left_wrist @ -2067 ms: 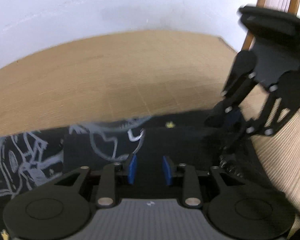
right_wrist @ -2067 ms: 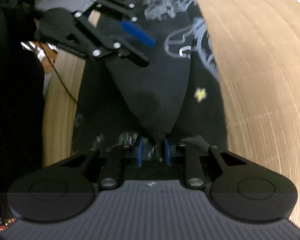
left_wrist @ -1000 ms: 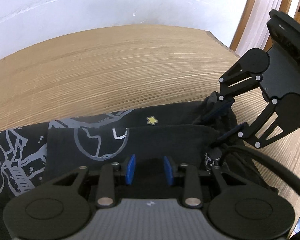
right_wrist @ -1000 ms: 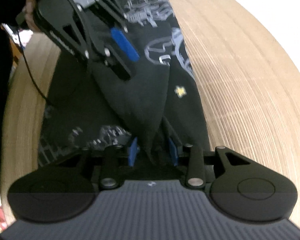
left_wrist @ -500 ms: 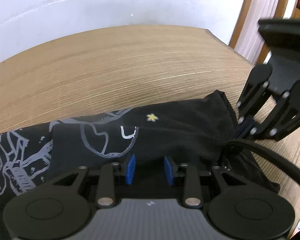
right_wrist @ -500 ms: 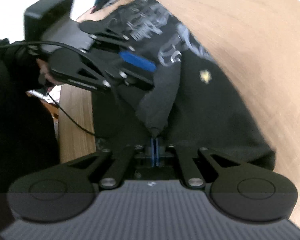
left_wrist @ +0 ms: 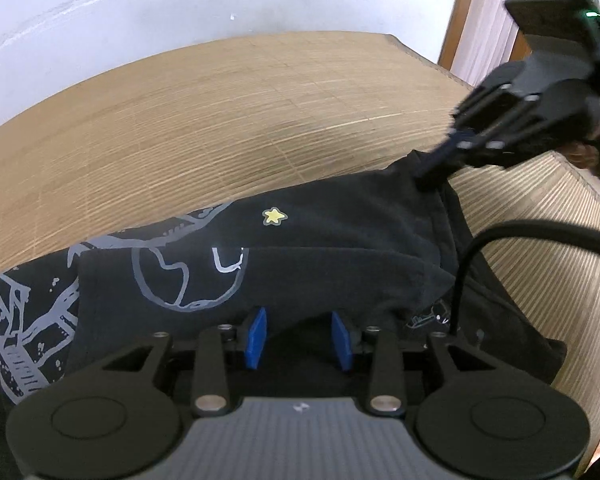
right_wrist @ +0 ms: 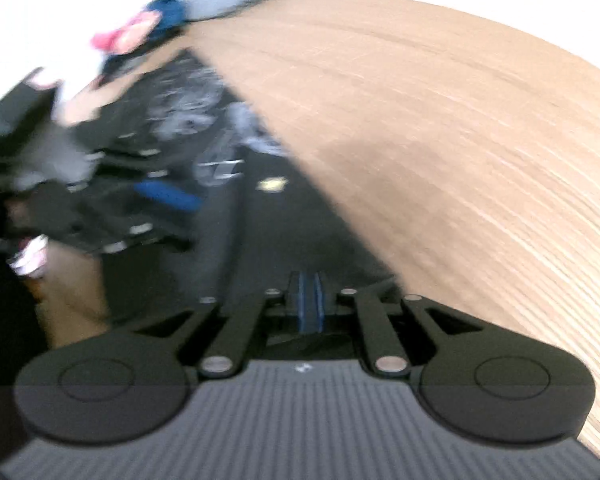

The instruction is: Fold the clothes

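Shirt (left_wrist: 340, 248) is lying on the table (left_wrist: 220, 120); the right gripper (left_wrist: 432, 178) is pinching its corner while the left gripper (left_wrist: 298, 336) is hovering spread apart. Fabric could be slipping free, since the pinch looks shallow.

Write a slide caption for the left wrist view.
Open left gripper over black shirt; right gripper pinches its corner.

No readable words, brands or numbers anywhere; only silver line drawings and a small yellow star (left_wrist: 274, 215) printed on the black garment (left_wrist: 340, 232).
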